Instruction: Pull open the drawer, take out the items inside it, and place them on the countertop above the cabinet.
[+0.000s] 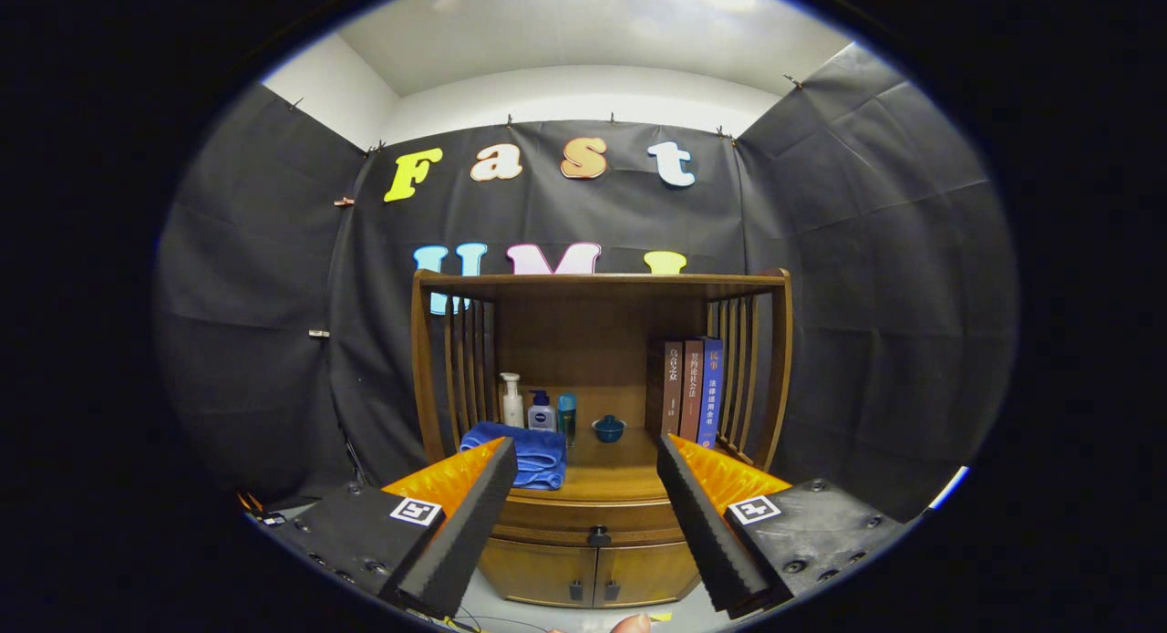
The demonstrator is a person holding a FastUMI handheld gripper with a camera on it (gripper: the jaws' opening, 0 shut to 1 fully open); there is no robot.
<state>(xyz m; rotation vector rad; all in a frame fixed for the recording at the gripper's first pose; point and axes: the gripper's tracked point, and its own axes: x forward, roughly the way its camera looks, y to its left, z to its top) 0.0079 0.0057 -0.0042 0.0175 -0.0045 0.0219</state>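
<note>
A wooden cabinet stands ahead of me, with a closed drawer under its countertop. The drawer has a small dark knob at its middle. My gripper is open, and its two fingers frame the drawer front from some distance away, with nothing between them. What lies inside the drawer is hidden. A folded blue towel lies on the countertop just beyond the left finger.
On the countertop stand a white pump bottle, a blue-capped bottle, a teal can, a small blue bowl and three upright books. Slatted wooden sides and a top shelf enclose it. Two lower doors sit below the drawer.
</note>
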